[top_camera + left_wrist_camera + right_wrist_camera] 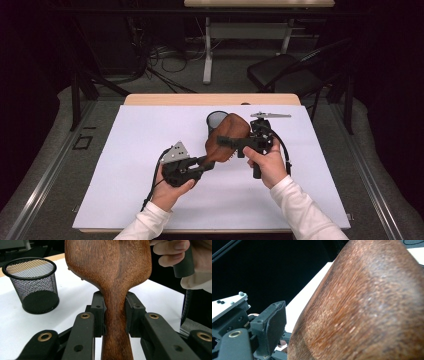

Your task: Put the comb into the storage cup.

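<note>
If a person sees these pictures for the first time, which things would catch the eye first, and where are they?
The eye goes first to the brown wooden hairbrush, held above the middle of the white table. The left gripper is shut on its narrow handle, while the right gripper reaches across its broad back from the right. Just behind stands a black mesh cup, upright and empty.

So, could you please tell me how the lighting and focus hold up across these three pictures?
High view: the white table is evenly lit, the room behind falls into near-black. Left gripper view: the wooden brush and mesh cup are sharp, grain and mesh legible. Right gripper view: the brush sits very close and looks soft, against a black background.
</note>
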{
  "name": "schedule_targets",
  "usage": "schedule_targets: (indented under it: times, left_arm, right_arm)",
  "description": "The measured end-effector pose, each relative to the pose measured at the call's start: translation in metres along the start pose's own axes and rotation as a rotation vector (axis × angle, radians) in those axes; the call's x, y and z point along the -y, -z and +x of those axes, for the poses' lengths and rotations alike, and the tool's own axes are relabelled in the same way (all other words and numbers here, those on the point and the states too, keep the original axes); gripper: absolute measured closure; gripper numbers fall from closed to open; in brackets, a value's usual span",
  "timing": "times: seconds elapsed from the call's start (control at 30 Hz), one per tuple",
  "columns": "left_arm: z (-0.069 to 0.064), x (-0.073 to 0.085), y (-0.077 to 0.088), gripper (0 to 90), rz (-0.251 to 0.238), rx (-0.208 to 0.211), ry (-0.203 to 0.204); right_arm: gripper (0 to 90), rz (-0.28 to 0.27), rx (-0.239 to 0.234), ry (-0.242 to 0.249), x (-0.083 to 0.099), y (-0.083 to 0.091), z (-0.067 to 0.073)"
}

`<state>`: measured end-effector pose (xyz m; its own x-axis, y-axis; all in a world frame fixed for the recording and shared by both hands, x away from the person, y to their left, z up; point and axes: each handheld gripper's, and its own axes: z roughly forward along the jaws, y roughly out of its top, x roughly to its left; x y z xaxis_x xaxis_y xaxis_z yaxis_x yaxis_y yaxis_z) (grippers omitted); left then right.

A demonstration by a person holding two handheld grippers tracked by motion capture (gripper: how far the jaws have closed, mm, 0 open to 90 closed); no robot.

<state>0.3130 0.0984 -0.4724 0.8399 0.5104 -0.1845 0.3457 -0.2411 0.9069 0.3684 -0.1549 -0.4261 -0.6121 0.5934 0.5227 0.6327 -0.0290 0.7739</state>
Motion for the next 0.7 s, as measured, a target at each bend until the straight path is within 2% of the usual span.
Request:
schedule_targets:
  times: [0.33,0.7]
  left_arm:
    - [-0.0004,0.0001,-0.0004,72.1,-0.001,0.002,-0.004]
    - [0.0005,0.0005,-0.0001,72.1,-0.002,0.005,-0.002]
  right_arm:
    - [15.7,0.008,-0.003,-0.014,0.0001,-0.0015,-0.0023]
    - [20.6,0.006,-0.036,-0.048,-0.0011,-0.0017,-0.0051]
